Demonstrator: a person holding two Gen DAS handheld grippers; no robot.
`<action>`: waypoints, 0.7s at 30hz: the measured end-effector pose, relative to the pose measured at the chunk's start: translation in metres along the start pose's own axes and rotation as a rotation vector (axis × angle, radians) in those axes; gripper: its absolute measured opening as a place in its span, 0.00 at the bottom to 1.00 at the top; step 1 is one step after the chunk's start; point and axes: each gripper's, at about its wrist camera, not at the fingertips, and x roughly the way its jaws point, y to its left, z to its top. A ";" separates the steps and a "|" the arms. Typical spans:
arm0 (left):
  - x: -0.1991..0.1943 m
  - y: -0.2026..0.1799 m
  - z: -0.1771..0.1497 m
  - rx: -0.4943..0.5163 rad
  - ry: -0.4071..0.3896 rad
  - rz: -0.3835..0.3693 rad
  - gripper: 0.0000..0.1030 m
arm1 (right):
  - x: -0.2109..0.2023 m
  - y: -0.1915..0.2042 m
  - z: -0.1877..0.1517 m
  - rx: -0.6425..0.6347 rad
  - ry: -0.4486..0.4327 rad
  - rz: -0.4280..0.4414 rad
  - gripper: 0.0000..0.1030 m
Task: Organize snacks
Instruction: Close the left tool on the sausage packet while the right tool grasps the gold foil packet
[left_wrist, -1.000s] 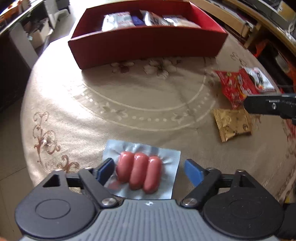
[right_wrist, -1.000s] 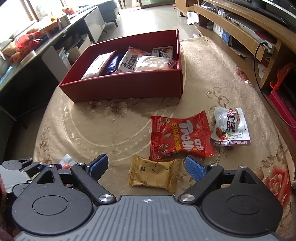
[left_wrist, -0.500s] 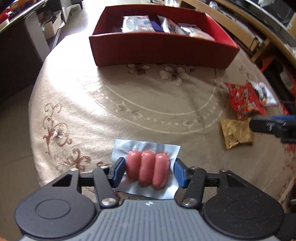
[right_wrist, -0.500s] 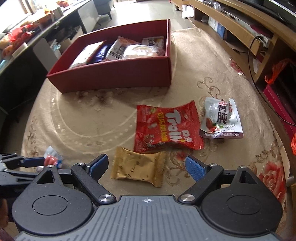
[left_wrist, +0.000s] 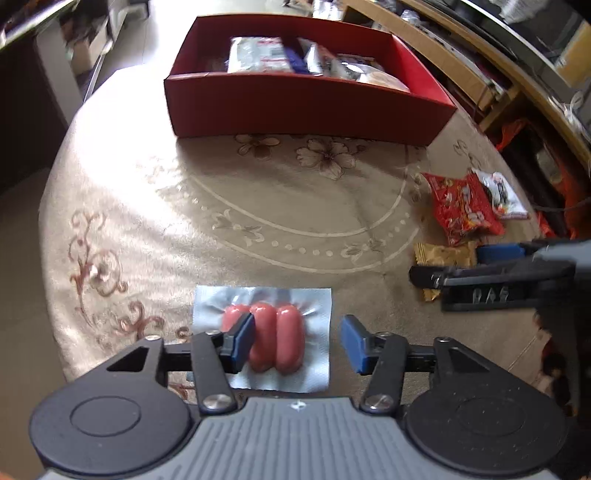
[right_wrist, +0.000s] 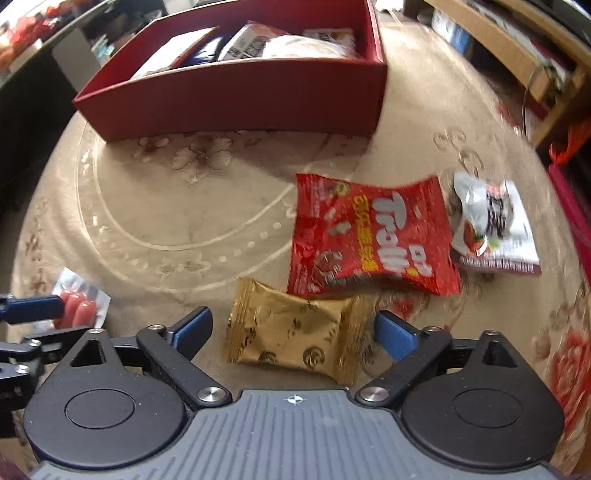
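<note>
A clear pack of three pink sausages (left_wrist: 275, 334) lies on the beige tablecloth near its front edge. My left gripper (left_wrist: 297, 345) is open, its jaws either side of the pack, the left finger over the leftmost sausage. My right gripper (right_wrist: 293, 334) is open around a gold snack packet (right_wrist: 291, 336) lying on the cloth. A red Trolli bag (right_wrist: 369, 240) and a white packet (right_wrist: 491, 225) lie beyond it. The red box (left_wrist: 306, 99) with several snacks inside stands at the back.
The round table's cloth (left_wrist: 147, 184) drops off at the left and front. My right gripper (left_wrist: 517, 273) shows at the right in the left wrist view. Wooden shelving (right_wrist: 517, 48) stands at the right, dark furniture at the left.
My left gripper's jaws narrowed around the sausage pack half a second ago and now stand wider and shifted right. My right gripper has moved forward so its jaws flank the gold packet.
</note>
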 end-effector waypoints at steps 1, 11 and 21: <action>0.000 0.005 0.002 -0.029 0.006 -0.011 0.48 | 0.000 0.002 -0.002 -0.010 0.008 0.005 0.93; -0.012 0.049 0.004 -0.219 -0.006 -0.007 0.58 | -0.032 0.037 -0.051 -0.196 0.076 0.126 0.85; -0.009 0.054 0.001 -0.267 0.002 -0.016 0.68 | 0.004 0.059 -0.012 -0.280 0.018 -0.007 0.65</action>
